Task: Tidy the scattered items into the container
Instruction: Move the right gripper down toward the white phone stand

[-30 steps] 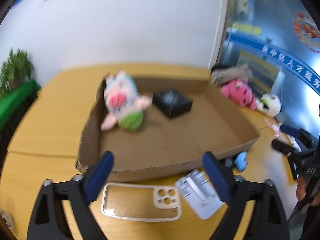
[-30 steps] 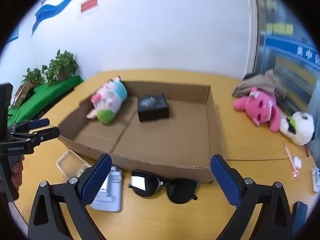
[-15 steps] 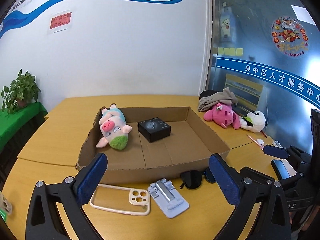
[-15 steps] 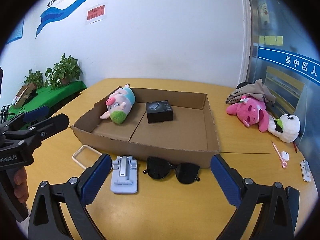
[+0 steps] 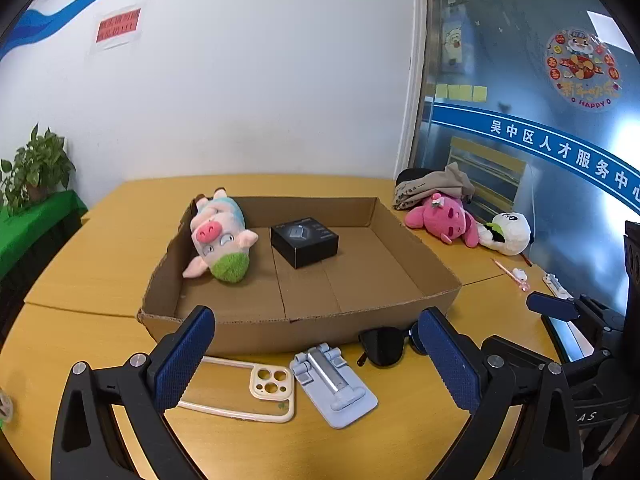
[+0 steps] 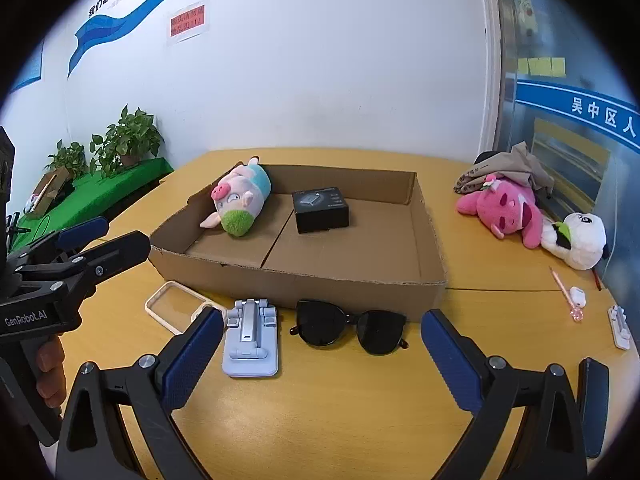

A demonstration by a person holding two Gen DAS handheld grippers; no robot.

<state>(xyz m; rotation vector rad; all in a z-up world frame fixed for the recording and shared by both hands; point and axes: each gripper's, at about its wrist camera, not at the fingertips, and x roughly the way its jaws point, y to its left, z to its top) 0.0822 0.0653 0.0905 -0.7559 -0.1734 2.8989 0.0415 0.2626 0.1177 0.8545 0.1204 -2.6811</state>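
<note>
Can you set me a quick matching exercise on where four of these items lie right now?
Items:
1. pig toy
2. sunglasses
3. phone case
4. pink plush

Places:
A. on the table right of the box
B. inside the box, left end
C. left of the phone stand
D. right of the phone stand, before the box

Pairs: 1-B, 2-D, 3-C, 4-A

Both views bright, evenly lit, sharp, no motion blur. Strong fisheye bending with black vignette corners, heavier in right wrist view. Glare patch on the glass partition at right in left wrist view. Soft short shadows under the sunglasses and cardboard box on the glossy table.
</note>
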